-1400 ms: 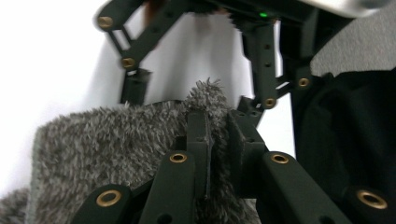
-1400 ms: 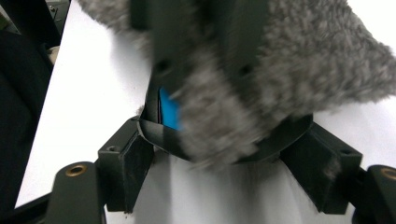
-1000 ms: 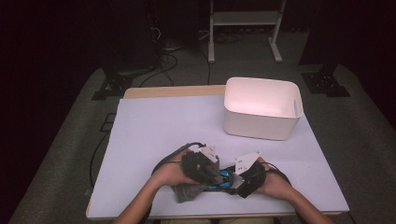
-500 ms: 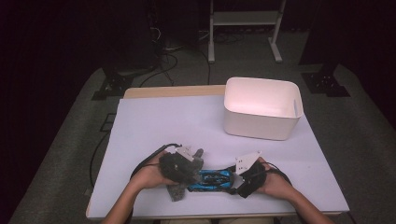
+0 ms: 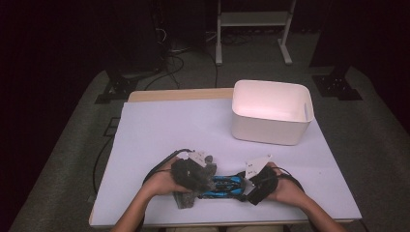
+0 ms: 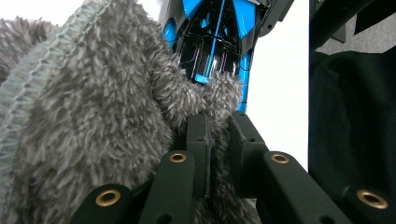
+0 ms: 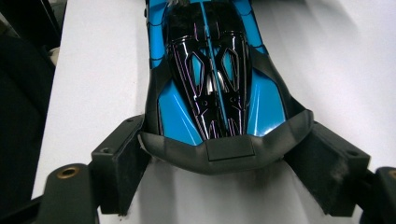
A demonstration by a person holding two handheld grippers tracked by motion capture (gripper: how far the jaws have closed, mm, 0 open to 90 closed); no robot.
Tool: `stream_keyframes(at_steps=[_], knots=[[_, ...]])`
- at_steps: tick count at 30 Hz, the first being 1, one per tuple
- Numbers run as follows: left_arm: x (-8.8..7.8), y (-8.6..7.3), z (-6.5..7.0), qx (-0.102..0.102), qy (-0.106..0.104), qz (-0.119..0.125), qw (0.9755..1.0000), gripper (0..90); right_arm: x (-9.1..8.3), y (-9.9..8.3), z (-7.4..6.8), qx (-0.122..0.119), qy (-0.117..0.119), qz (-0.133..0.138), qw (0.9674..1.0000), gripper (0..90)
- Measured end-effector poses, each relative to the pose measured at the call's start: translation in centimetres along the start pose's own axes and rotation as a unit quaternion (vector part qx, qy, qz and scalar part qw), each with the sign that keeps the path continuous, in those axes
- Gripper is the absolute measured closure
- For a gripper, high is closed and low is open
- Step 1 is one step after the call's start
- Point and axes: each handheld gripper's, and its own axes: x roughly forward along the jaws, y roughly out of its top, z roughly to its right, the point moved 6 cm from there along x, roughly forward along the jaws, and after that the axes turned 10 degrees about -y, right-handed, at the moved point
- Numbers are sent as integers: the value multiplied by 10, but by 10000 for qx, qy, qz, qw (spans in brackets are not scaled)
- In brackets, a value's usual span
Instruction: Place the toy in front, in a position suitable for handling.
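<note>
A blue and black toy car (image 5: 223, 186) lies on the white table (image 5: 169, 130) near its front edge, between the person's two hands. My left gripper (image 6: 219, 135) is shut on a grey fluffy cloth (image 6: 93, 116), and the cloth (image 5: 191, 176) presses against the car's (image 6: 212, 42) left end. My right gripper (image 7: 224, 172) holds the car (image 7: 210, 74) by its other end. The black wing there sits between both pads (image 7: 123, 158) and touches them. These jaws have just been opening a little, with the car still between them.
A white plastic bin (image 5: 270, 130) stands at the back right of the table. Cables trail from both grippers over the table's front. A dark floor, stands and cables surround the table.
The left hand with the cloth has slid to the left along the car, uncovering more of its blue body. The right hand and the car have stayed put.
</note>
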Motion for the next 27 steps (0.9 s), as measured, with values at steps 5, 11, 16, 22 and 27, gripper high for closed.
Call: stream_keyframes(at_steps=[5, 11, 16, 22, 27], knots=[[0, 0, 1, 41, 47, -102, 9999, 802, -5, 7, 1, 41, 73, -107, 9999, 209], [0, 1, 1, 47, 80, -115, 9999, 801, -12, 21, 6, 77, 146, 50, 9999, 222], [1, 3, 2, 38, 98, -188, 9998, 800, -11, 31, 14, 152, 220, 1, 9996, 231], [3, 6, 1, 58, 52, -220, 9997, 800, 1, 28, 18, 327, 473, -283, 9979, 244], [1, 8, 0, 46, 145, -266, 9995, 799, 7, 25, 21, 696, 776, -342, 9940, 256]])
